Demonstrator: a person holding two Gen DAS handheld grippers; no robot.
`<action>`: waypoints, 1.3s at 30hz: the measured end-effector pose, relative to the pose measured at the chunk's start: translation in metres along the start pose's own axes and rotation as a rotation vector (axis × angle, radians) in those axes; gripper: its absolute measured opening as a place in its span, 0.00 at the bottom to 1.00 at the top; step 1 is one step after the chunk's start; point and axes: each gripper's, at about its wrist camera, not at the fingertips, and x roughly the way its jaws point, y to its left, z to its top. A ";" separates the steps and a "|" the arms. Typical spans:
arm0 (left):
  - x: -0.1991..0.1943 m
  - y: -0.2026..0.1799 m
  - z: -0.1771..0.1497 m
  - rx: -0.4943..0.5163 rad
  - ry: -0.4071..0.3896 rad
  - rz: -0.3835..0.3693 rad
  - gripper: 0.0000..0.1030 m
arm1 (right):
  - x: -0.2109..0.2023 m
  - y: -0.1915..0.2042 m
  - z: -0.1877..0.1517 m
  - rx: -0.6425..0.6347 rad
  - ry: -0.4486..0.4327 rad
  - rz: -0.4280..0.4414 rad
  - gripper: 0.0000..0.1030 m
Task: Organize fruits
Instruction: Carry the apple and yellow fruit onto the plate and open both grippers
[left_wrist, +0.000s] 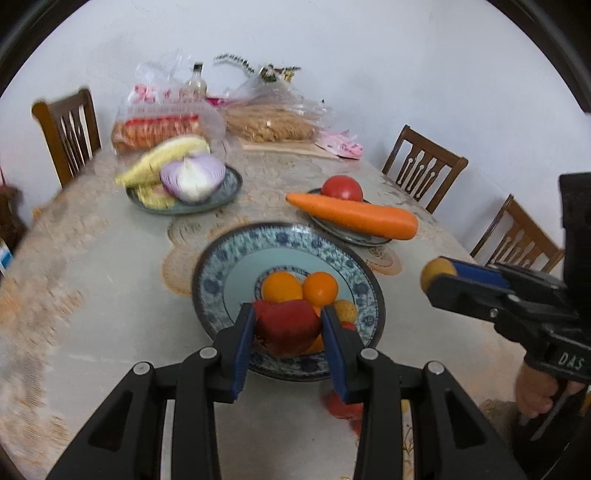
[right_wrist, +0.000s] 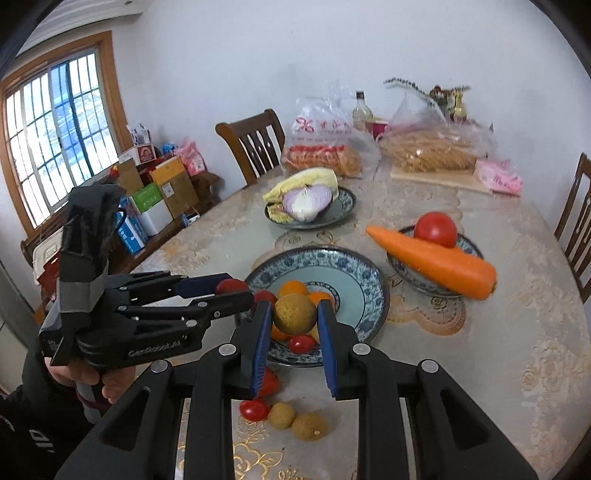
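A blue-patterned plate (left_wrist: 214, 280) (right_wrist: 362, 273) sits mid-table and holds two oranges (left_wrist: 282, 286) (right_wrist: 293, 287) and other small fruit. My left gripper (left_wrist: 288, 314) (right_wrist: 236, 291) is shut on a red fruit (left_wrist: 288, 325) (right_wrist: 231, 286) just above the plate's near side. My right gripper (right_wrist: 294, 308) (left_wrist: 439, 275) is shut on a round yellow-brown fruit (right_wrist: 295, 314) (left_wrist: 437, 273) and hovers over the plate's near edge, to the right of the left gripper. Two more yellow-brown fruits (right_wrist: 308, 426) and small red fruits (right_wrist: 254, 410) lie on the table in front of the plate.
Behind the plate, a dish (left_wrist: 229, 192) carries cabbage and a cut onion (left_wrist: 192, 177). A bowl to the right bears a carrot (left_wrist: 354, 218) and a tomato (left_wrist: 341, 188). Plastic bags of noodles (left_wrist: 269, 125) stand at the back. Wooden chairs (left_wrist: 424, 166) ring the table.
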 end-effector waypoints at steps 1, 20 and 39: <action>0.008 0.005 -0.005 -0.031 0.039 -0.032 0.36 | 0.004 -0.005 -0.001 0.012 0.001 0.034 0.25; 0.021 -0.018 -0.017 0.101 0.066 0.052 0.36 | 0.067 -0.016 -0.029 0.065 0.194 0.096 0.25; 0.015 -0.011 -0.014 0.054 0.027 0.061 0.46 | 0.067 -0.014 -0.031 0.066 0.131 0.041 0.30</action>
